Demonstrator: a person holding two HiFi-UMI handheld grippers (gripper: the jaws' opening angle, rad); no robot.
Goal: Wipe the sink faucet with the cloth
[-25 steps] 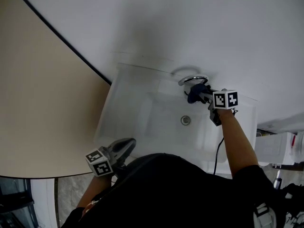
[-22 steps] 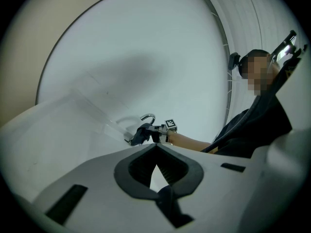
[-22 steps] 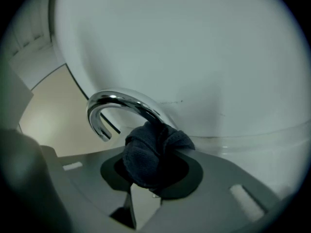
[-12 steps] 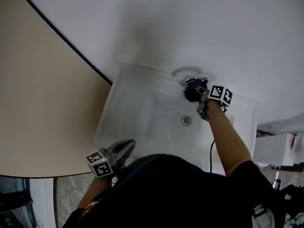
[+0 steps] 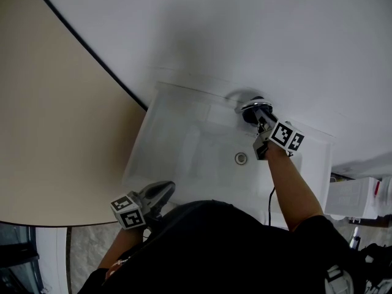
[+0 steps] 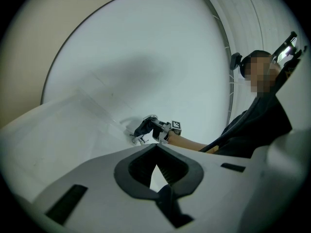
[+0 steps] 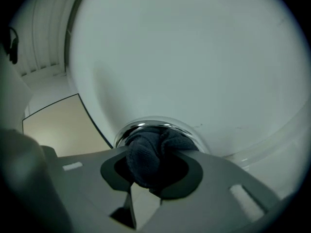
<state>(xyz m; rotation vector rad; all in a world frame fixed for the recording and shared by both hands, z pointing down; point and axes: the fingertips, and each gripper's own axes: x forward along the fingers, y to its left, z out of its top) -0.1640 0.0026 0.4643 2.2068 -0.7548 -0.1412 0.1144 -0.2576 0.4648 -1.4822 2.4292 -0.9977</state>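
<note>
A chrome faucet (image 5: 255,105) stands at the back rim of the white sink (image 5: 159,139). My right gripper (image 5: 258,119) is shut on a dark blue cloth (image 5: 250,115) and presses it against the top of the faucet. In the right gripper view the bunched cloth (image 7: 146,155) fills the gap between the jaws of the right gripper (image 7: 150,174), and the faucet's chrome (image 7: 146,126) curves just behind it. My left gripper (image 5: 160,192) rests shut and empty at the sink's near left corner. From the left gripper (image 6: 156,154) I see the cloth (image 6: 144,127) and faucet (image 6: 138,139) across the basin.
The drain (image 5: 241,158) lies in the basin below the faucet. A beige panel (image 5: 49,103) borders the sink on the left and a white wall (image 5: 275,35) rises behind it. A white fixture (image 5: 352,195) stands at the right. A cable (image 5: 270,201) hangs under the right forearm.
The right gripper has risen with the cloth from the faucet's side onto its top, closer to the wall, and has rolled. The left gripper has stayed still.
</note>
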